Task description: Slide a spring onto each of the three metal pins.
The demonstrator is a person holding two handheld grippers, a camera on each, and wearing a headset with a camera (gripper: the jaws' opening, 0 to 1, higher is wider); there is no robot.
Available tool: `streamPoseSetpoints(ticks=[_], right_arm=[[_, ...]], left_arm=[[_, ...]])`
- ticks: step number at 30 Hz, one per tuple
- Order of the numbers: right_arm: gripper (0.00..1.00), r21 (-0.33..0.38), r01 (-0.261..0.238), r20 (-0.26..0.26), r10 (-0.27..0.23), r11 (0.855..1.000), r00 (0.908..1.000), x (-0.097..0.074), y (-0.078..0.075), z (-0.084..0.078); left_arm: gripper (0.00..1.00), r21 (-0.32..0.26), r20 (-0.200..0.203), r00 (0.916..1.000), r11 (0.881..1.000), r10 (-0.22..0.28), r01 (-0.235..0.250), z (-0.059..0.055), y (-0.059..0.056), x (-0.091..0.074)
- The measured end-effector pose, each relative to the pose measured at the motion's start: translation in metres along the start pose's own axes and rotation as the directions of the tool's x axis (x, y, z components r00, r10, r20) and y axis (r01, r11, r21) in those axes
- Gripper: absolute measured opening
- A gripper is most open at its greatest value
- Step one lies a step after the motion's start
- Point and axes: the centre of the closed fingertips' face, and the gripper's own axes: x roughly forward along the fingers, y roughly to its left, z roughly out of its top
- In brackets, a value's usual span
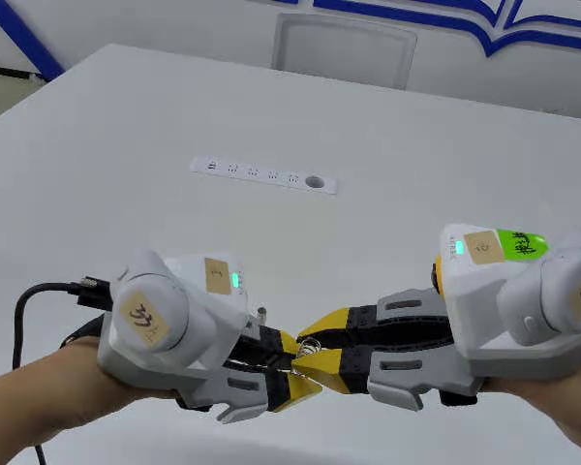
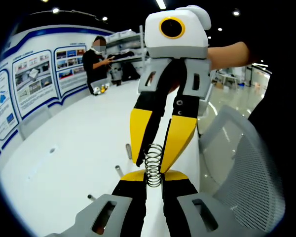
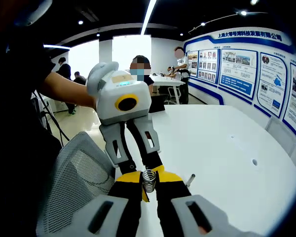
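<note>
A small steel spring (image 1: pixel 310 344) hangs just above the white table (image 1: pixel 174 223), between the tips of both grippers, which meet nose to nose. My left gripper (image 1: pixel 292 368) and my right gripper (image 1: pixel 301 356) each have yellow tips pinched on it. In the left gripper view the spring (image 2: pixel 153 165) runs from my own jaws (image 2: pixel 154 179) up into the right gripper's fingers (image 2: pixel 140 128). In the right gripper view the spring (image 3: pixel 148 180) sits in my right gripper (image 3: pixel 149 184). Three short metal pins (image 2: pixel 129 150) (image 2: pixel 117 170) (image 2: pixel 90 197) stand on the table just left of the jaws; one pin (image 1: pixel 262 315) pokes up behind the left gripper.
A white power strip (image 1: pixel 263 175) lies mid-table, and a chair (image 1: pixel 344 48) stands at the far edge. A black cable (image 1: pixel 39 300) trails from the left gripper. A grey mesh chair (image 2: pixel 256 163) is close by. People (image 2: pixel 96 59) stand in the background.
</note>
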Motion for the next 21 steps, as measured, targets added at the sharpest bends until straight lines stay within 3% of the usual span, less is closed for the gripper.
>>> streamPoseSetpoints(ticks=[7, 9, 12, 14, 21], right_arm=[[0.11, 0.016, 0.01, 0.005, -0.01, 1.0, 0.9999, 0.003, -0.002, 0.002], [0.11, 0.02, 0.016, 0.012, -0.016, 1.0, 0.9998, 0.002, -0.005, 0.004], [0.11, 0.03, 0.025, 0.023, -0.026, 0.999, 0.9994, 0.0, -0.011, 0.007], [0.11, 0.023, 0.041, 0.018, -0.042, 0.999, 0.999, -0.002, -0.015, 0.007], [0.11, 0.052, 0.105, 0.025, -0.106, 0.993, 0.994, -0.014, -0.04, 0.007]], left_arm=[[0.12, -0.073, 0.013, 0.9999, 0.997, -0.001, 0.002, -0.004, 0.003, -0.003], [0.11, -0.053, 0.019, 0.9996, 0.998, 0.018, -0.017, -0.005, 0.006, -0.004], [0.12, -0.109, 0.047, 0.9982, 0.993, 0.037, -0.032, -0.002, 0.012, -0.007], [0.12, -0.111, 0.048, 0.9976, 0.993, 0.05, -0.044, -0.003, 0.015, -0.009], [0.27, -0.126, 0.089, 0.994, 0.991, 0.065, -0.053, -0.001, 0.02, -0.017]])
